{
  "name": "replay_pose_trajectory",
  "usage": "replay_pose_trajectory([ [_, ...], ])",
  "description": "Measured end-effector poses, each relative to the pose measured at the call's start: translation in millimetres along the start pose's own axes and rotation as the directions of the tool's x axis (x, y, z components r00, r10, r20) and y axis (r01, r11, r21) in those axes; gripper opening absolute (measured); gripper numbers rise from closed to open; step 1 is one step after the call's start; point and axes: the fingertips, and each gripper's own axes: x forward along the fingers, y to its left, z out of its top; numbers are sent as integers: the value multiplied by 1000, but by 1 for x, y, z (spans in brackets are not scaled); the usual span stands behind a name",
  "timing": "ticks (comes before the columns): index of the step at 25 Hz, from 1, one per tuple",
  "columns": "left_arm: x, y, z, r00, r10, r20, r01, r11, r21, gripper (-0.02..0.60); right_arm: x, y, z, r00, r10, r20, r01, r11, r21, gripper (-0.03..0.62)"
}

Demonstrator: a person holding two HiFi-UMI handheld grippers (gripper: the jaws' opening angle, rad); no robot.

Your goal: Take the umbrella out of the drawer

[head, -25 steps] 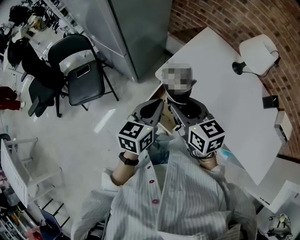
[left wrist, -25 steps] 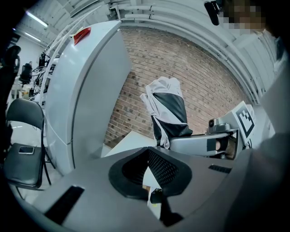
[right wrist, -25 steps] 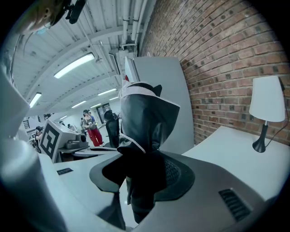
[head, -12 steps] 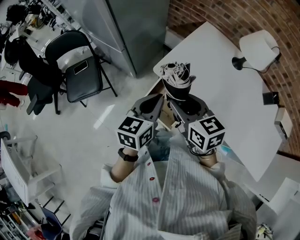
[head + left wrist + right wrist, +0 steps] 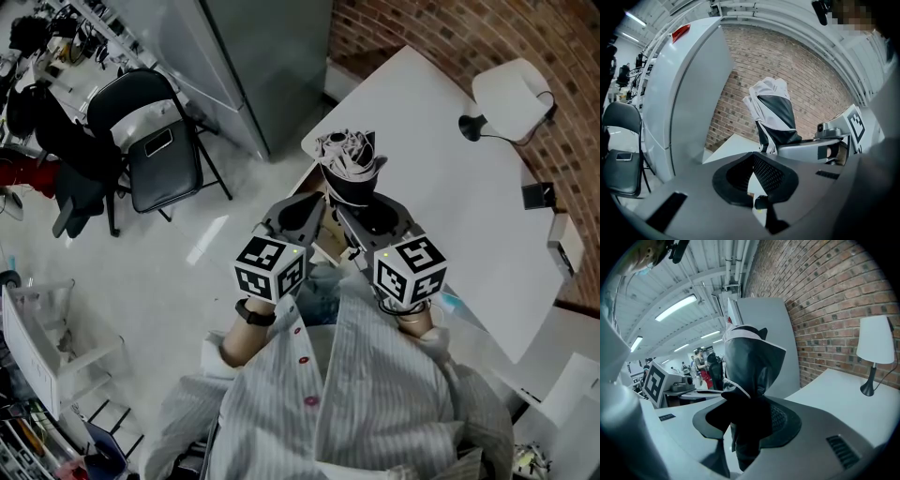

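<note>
A folded black-and-white umbrella (image 5: 349, 169) stands upright over the corner of the white table (image 5: 441, 159). My right gripper (image 5: 361, 202) is shut on its lower part. In the right gripper view the umbrella (image 5: 750, 366) fills the space between the two jaws of that gripper (image 5: 747, 420), and its dark fabric hangs down through them. My left gripper (image 5: 314, 202) is just to the left, beside the umbrella and not touching it. Its jaws meet at the tips with nothing in them (image 5: 752, 157). From there the umbrella (image 5: 774, 117) shows up and to the right.
A white lamp (image 5: 511, 103) stands on the table by the brick wall. A tall grey cabinet (image 5: 262, 66) rises behind the table's corner. A black folding chair (image 5: 155, 141) is on the floor to the left. A brownish opening (image 5: 330, 246) shows under the table's edge.
</note>
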Motion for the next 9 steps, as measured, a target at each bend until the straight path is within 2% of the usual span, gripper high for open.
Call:
replay_pose_trajectory([
  [4, -9, 12, -3, 1000, -3, 3, 3, 1000, -4, 9, 9, 12, 0, 1000, -3, 3, 3, 1000, -3, 184],
  [9, 3, -1, -7, 1000, 2, -19, -2, 1000, -6, 9, -4, -3, -2, 1000, 2, -1, -2, 1000, 16, 184],
])
